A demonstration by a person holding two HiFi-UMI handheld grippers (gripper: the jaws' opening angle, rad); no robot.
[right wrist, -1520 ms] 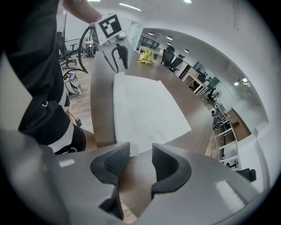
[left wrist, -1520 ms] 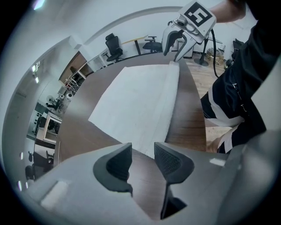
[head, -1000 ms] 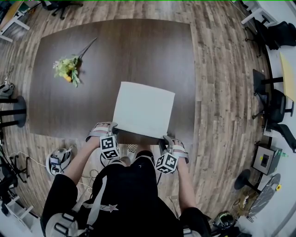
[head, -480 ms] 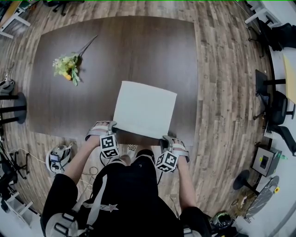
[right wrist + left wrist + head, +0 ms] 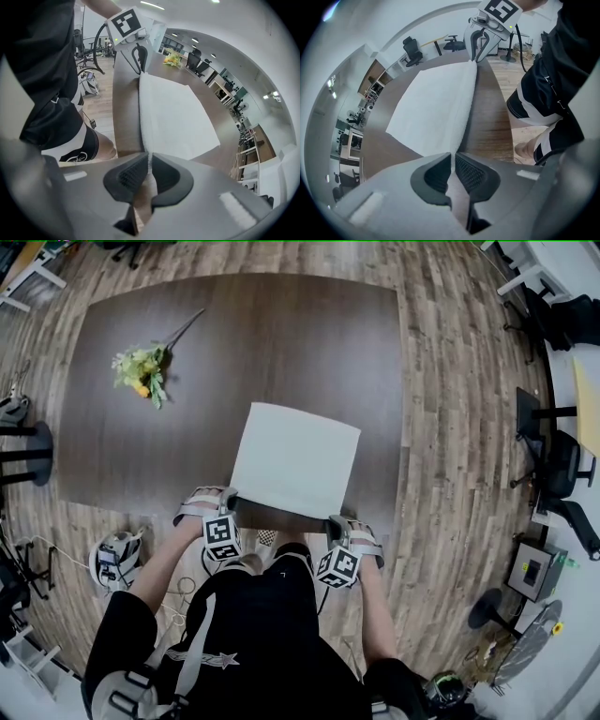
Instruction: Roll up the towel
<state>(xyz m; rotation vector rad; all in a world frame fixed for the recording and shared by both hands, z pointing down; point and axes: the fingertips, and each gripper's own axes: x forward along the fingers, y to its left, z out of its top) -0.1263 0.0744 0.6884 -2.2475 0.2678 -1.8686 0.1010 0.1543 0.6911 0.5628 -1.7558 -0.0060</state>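
- The table [image 5: 234, 343] is dark brown and rectangular, with a matte top that is bare apart from two things
- The towel [image 5: 294, 460] is white and roughly square; it lies flat and open at the table's near edge, right of the middle and turned a little off the table's lines
- Its near edge runs just inside the table's near edge, from one gripper to the other
- The left gripper [image 5: 453, 161] points steeply down at the towel's near left corner; its jaws have just been closing and now stand almost together, with a thin fold of towel pinched between the ribbed pads
- The right gripper [image 5: 149, 168] is at the near right corner, angled down in the same way; its jaws have also just been closing and now nip the towel's edge between the pads
- The person [image 5: 253, 634], in a black top and shorts, stands against the table's near edge, between the two grippers
- A bunch of flowers [image 5: 141, 371], yellow and green with a long stem, lies near the far left corner, well apart from the towel
- The floor [image 5: 450, 427] is grey-brown wood plank all round the table
- Black chairs [image 5: 562, 456] and desk edges line the room's right side; a dark round stand [image 5: 28, 465] is off the table's left edge, and cables lie on the floor by the near left corner
- The gripper views show a long open office beyond the table, with rows of desks, more chairs and ceiling strip lights
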